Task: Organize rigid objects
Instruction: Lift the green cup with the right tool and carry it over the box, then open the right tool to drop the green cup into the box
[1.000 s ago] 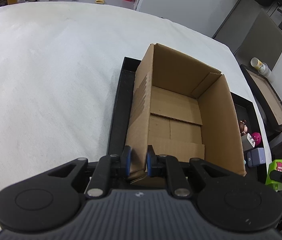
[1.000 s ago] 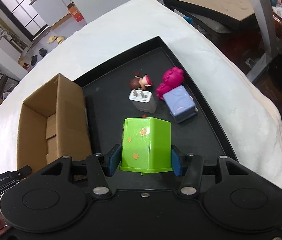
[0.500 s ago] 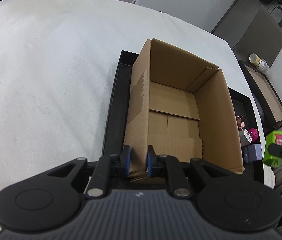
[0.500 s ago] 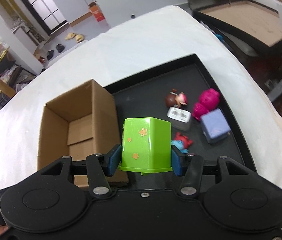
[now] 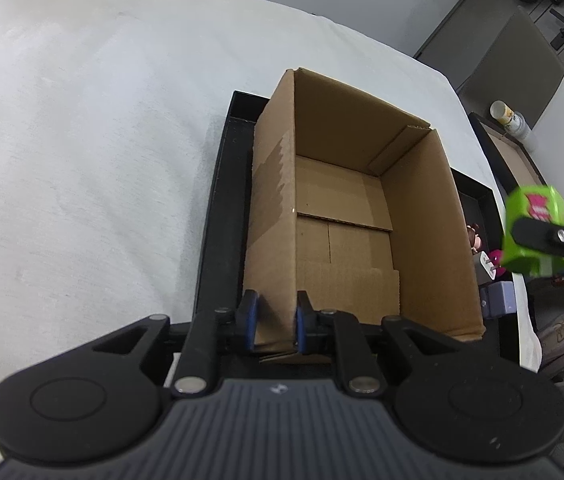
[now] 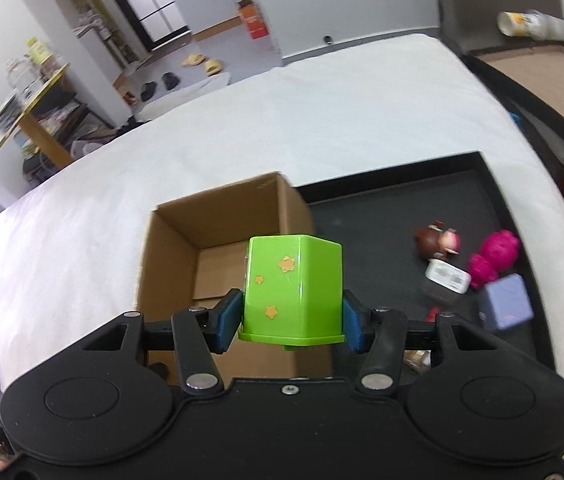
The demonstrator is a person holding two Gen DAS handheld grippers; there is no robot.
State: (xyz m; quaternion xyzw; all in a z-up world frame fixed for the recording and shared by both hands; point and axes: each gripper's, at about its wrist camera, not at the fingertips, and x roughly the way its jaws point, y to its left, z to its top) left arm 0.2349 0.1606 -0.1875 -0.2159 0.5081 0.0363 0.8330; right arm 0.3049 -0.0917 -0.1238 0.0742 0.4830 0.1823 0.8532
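An open, empty cardboard box (image 5: 345, 216) stands at the left end of a black tray (image 5: 218, 216). My left gripper (image 5: 274, 320) is shut on the box's near left corner. My right gripper (image 6: 290, 316) is shut on a green box with yellow stars (image 6: 293, 288) and holds it in the air, near the cardboard box (image 6: 206, 236). The green box also shows at the right of the left wrist view (image 5: 534, 232). On the tray (image 6: 401, 208) lie a brown figurine (image 6: 437, 242), a white charger (image 6: 447, 276), a pink toy (image 6: 493, 254) and a lilac cube (image 6: 505, 306).
The tray lies on a white cloth-covered table (image 5: 82, 140). A second tray with a board and a lying cup (image 6: 529, 24) stands beyond the table's right edge. Furniture and shoes stand on the floor at the back.
My right gripper has lifted the green box off the tray and carried it up and left toward the cardboard box. My left gripper has kept its hold on the box corner.
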